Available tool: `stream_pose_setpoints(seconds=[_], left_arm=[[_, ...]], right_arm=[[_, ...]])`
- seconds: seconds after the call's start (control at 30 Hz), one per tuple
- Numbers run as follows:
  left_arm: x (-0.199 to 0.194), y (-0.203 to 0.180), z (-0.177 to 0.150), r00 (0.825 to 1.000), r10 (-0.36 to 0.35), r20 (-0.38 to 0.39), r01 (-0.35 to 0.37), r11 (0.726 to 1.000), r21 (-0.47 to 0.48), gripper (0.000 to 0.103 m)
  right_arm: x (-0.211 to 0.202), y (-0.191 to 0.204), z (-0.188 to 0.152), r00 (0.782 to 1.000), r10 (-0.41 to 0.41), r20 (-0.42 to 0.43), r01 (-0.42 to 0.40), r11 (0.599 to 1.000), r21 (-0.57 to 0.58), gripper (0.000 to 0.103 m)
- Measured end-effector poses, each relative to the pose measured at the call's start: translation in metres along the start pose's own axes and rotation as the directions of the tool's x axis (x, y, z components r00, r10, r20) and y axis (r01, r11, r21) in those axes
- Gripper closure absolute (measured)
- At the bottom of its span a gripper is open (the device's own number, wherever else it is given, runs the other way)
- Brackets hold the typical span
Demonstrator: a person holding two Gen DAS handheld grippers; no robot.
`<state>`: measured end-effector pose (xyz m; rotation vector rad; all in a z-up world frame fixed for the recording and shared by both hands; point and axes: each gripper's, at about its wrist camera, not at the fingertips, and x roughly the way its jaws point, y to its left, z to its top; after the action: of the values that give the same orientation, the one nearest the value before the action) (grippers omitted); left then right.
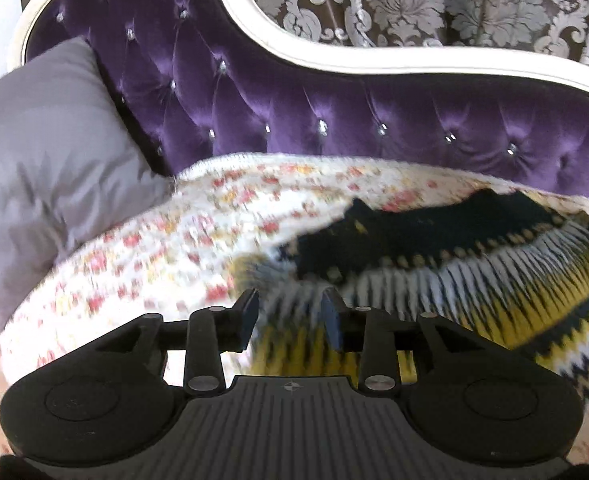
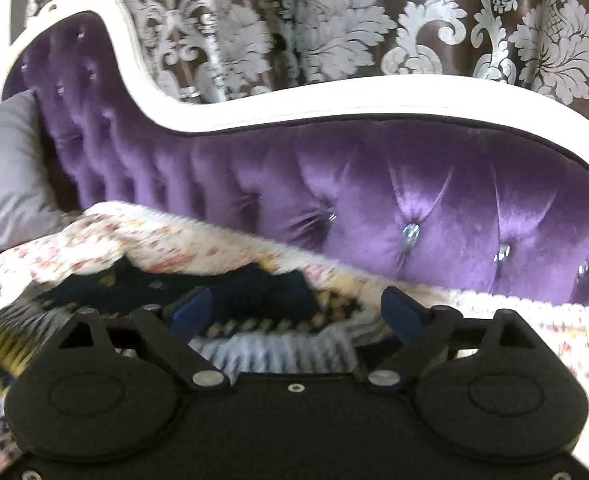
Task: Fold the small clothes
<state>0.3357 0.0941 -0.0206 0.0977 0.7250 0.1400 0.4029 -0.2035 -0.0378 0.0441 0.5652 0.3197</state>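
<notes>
A small knitted sweater (image 1: 454,276) in navy, yellow and white zigzag bands lies spread on a floral blanket (image 1: 166,236) on the sofa seat. In the left wrist view my left gripper (image 1: 290,312) hovers at the sweater's left end, jaws partly apart, blue pads (image 1: 250,314) clear of the knit. In the right wrist view my right gripper (image 2: 296,310) stands wide open over the sweater's (image 2: 270,346) navy and white part, with nothing pressed between its pads (image 2: 400,314). Both views are motion-blurred.
The purple tufted sofa back (image 1: 334,120) with a white frame (image 1: 374,64) rises right behind the blanket. A grey pillow (image 1: 42,160) leans at the left end. A brown and silver damask curtain (image 2: 334,28) hangs behind the sofa.
</notes>
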Motion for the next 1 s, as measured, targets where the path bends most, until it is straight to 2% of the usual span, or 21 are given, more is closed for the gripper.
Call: stream_pose_setpoints(seconds=[0.13, 0.27, 0.4, 0.5, 0.77, 1.0], left_arm=[[-0.001, -0.009, -0.021, 1.000, 0.005, -0.030, -0.005, 1.000, 0.006, 0.067], [0.006, -0.013, -0.035, 0.998, -0.003, -0.070, 0.003, 1.000, 0.000, 0.067], [0.015, -0.013, -0.043, 0.994, -0.028, -0.108, 0.025, 0.999, -0.022, 0.067], [0.018, -0.014, -0.045, 0.992, -0.025, -0.120, 0.023, 1.000, -0.020, 0.065], [0.021, -0.009, -0.043, 0.987, -0.054, -0.153, 0.038, 0.994, -0.104, 0.059], [0.023, -0.008, -0.040, 0.977, -0.089, -0.192, 0.066, 0.990, -0.125, 0.050]], right_arm=[[-0.014, 0.018, -0.025, 0.999, 0.027, -0.036, -0.028, 0.999, -0.024, 0.005], [-0.008, 0.029, -0.050, 0.995, 0.025, -0.096, -0.031, 0.998, -0.063, 0.005], [0.001, 0.033, -0.068, 0.990, -0.014, -0.138, 0.002, 0.996, -0.088, 0.005], [0.004, 0.035, -0.073, 0.989, -0.027, -0.142, 0.014, 0.996, -0.094, 0.000], [0.007, 0.036, -0.078, 0.990, -0.033, -0.139, 0.021, 0.996, -0.090, 0.000], [0.007, 0.036, -0.081, 0.992, -0.038, -0.122, 0.027, 0.995, -0.092, 0.000]])
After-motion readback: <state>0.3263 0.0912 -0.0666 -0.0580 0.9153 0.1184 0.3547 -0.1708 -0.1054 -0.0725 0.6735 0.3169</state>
